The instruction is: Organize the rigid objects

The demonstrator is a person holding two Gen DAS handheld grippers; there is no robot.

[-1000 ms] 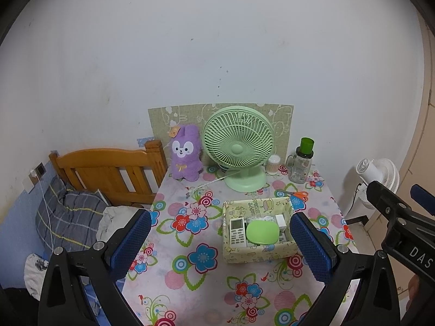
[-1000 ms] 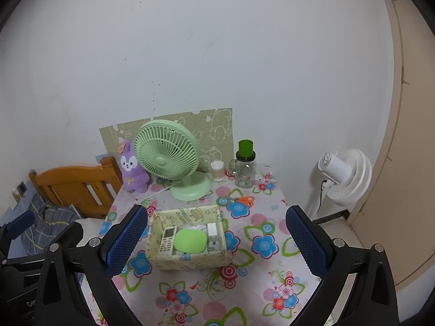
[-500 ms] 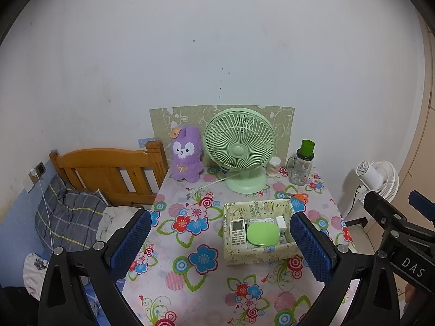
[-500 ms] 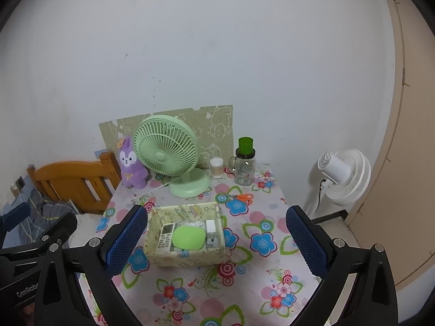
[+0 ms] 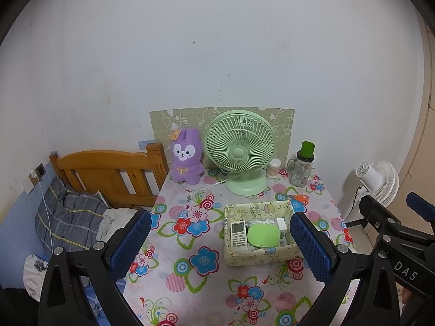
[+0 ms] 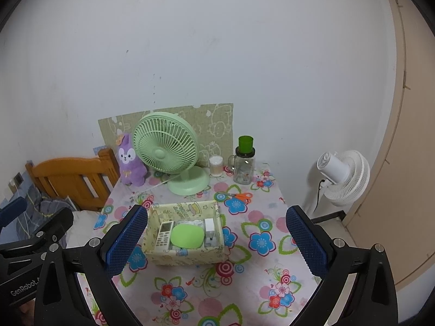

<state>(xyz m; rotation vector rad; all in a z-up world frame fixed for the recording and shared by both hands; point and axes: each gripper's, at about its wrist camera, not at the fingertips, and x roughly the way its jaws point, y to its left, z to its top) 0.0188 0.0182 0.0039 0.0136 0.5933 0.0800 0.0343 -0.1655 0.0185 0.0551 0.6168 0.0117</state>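
Note:
A pale yellow patterned box (image 5: 258, 255) (image 6: 187, 256) stands mid-table on the flowered cloth. Inside it lie a white remote (image 5: 238, 235) (image 6: 165, 234), a green oval case (image 5: 263, 235) (image 6: 187, 237) and a white charger (image 5: 281, 224) (image 6: 210, 231). Orange-handled scissors (image 5: 298, 197) (image 6: 240, 196) lie behind the box. My left gripper (image 5: 220, 247) hangs open above the table's near side, nothing between its fingers. My right gripper (image 6: 216, 243) is open too and holds nothing; its body shows at the right edge of the left wrist view.
At the table's back stand a green desk fan (image 5: 240, 152) (image 6: 170, 149), a purple plush (image 5: 187, 156) (image 6: 130, 160), a green-lidded jar (image 5: 301, 164) (image 6: 244, 160) and a small cup (image 6: 216, 166). A wooden bed frame (image 5: 108, 168) is left, a white floor fan (image 6: 342, 176) right.
Both grippers have drawn back and up a little, so the table and box look smaller and lower. Nothing on the table has moved.

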